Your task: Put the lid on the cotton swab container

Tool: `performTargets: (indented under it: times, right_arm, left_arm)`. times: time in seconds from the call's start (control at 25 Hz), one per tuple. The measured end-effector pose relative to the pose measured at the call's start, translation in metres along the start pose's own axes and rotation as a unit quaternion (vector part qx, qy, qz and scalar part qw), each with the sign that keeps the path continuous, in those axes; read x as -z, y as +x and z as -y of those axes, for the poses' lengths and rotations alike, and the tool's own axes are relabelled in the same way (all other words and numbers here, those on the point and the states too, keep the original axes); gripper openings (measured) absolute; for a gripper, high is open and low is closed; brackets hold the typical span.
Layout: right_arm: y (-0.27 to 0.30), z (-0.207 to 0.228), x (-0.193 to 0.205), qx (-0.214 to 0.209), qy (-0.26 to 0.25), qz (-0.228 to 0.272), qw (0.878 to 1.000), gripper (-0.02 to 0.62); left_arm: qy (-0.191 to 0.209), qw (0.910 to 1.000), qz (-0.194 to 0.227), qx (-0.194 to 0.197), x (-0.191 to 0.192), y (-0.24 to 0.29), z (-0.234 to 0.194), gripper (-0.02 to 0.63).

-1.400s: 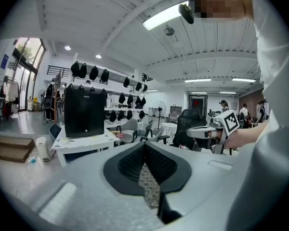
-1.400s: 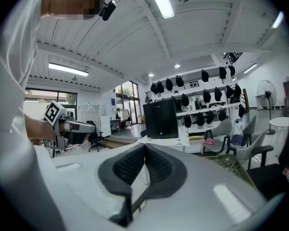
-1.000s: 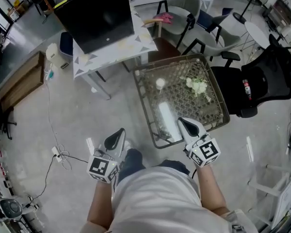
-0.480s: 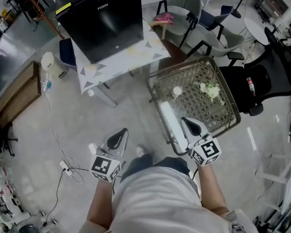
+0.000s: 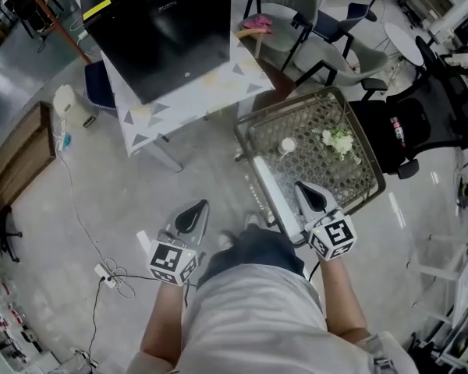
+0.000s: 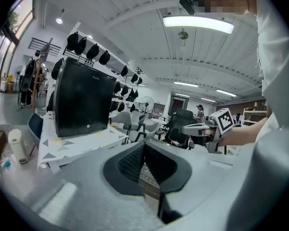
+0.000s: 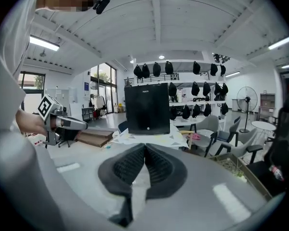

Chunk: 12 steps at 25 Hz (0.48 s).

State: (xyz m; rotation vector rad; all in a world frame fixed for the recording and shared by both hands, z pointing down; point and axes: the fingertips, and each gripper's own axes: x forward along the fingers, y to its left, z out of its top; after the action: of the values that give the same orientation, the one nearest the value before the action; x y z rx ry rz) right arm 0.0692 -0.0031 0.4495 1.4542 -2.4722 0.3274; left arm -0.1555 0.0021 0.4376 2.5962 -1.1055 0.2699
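- Both tools are carried low at the person's waist. The left tool (image 5: pixel 195 210) is over bare floor, and the right tool (image 5: pixel 306 192) shows against the near part of the mesh worktop (image 5: pixel 312 166). Each has its jaws pressed together with nothing between them.
- To my eye the job hasn't started. The only likely cotton swab container is 1 small white round thing (image 5: pixel 287 145) standing on the mesh, well apart from both tools. I can't tell from here whether it is the container or its lid.
- Near it, toward the far right of the mesh, lies a pale greenish-white clump (image 5: pixel 339 140). It is too small to identify, and no view looks into any container, so contents are unknown.
- Risk 1: going in with the jaws closed would likely knock that light piece over or shove it along the mesh. The jaws need parting first.
- Risk 2: with lid and container hard to tell apart at this range, the wrong piece could get picked up.
- Risk 3: a small lid set down carelessly on mesh may tilt or catch.
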Motion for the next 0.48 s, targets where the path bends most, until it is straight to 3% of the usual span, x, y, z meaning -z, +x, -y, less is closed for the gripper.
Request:
performTargets:
  times: [0.48]
  right_arm:
    - [0.047,0.086,0.042,0.042,0.021,-0.05,0.998,0.005]
  left_arm:
    - [0.006,0.9981,-0.049,0.037,0.0,0.1,-0.019,0.009]
